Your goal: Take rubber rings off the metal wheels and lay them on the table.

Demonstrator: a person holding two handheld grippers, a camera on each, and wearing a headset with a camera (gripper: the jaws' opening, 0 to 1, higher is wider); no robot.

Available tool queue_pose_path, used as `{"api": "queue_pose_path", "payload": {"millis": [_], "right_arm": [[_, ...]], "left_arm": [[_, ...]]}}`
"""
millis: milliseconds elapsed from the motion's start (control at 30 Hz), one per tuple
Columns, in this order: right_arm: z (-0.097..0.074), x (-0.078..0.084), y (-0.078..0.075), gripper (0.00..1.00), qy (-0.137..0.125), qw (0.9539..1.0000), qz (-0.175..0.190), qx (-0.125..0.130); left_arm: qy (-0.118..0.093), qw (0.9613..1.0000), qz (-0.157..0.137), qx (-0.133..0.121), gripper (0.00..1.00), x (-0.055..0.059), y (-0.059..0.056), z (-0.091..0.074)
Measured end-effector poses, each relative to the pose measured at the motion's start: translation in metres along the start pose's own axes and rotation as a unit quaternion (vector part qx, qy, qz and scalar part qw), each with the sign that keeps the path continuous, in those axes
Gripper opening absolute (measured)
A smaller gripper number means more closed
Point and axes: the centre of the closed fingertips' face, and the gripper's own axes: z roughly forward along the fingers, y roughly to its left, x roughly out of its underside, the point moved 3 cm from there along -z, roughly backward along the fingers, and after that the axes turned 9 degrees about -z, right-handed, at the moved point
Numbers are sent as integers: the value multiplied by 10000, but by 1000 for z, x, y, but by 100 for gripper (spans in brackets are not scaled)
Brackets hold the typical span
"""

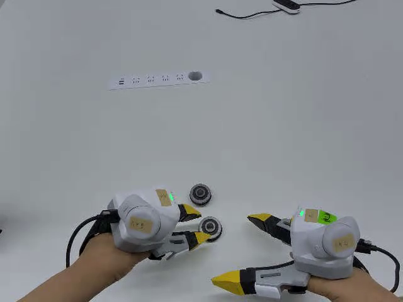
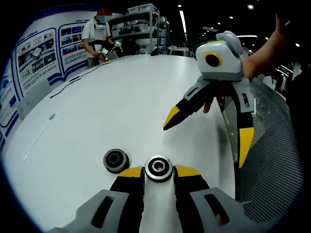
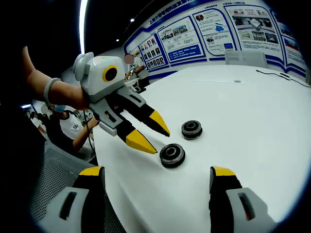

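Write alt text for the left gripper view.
A metal wheel with its rubber ring lies at the open yellow tips of the left claw on a white table, a second wheel beside it. The right claw, open, points in from the right.

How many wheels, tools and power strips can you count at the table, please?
Wheels: 2 (near wheel, far wheel)
Tools: 2 (left tool, right tool)
Power strip: 1
Total: 5
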Motion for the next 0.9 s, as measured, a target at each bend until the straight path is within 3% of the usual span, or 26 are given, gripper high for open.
{"api": "queue_pose_path", "payload": {"millis": [900], "right_arm": [[3, 3, -4, 88, -85, 9998, 199, 2]], "left_arm": [[375, 9986, 373, 66, 17, 3, 0, 16]]}}
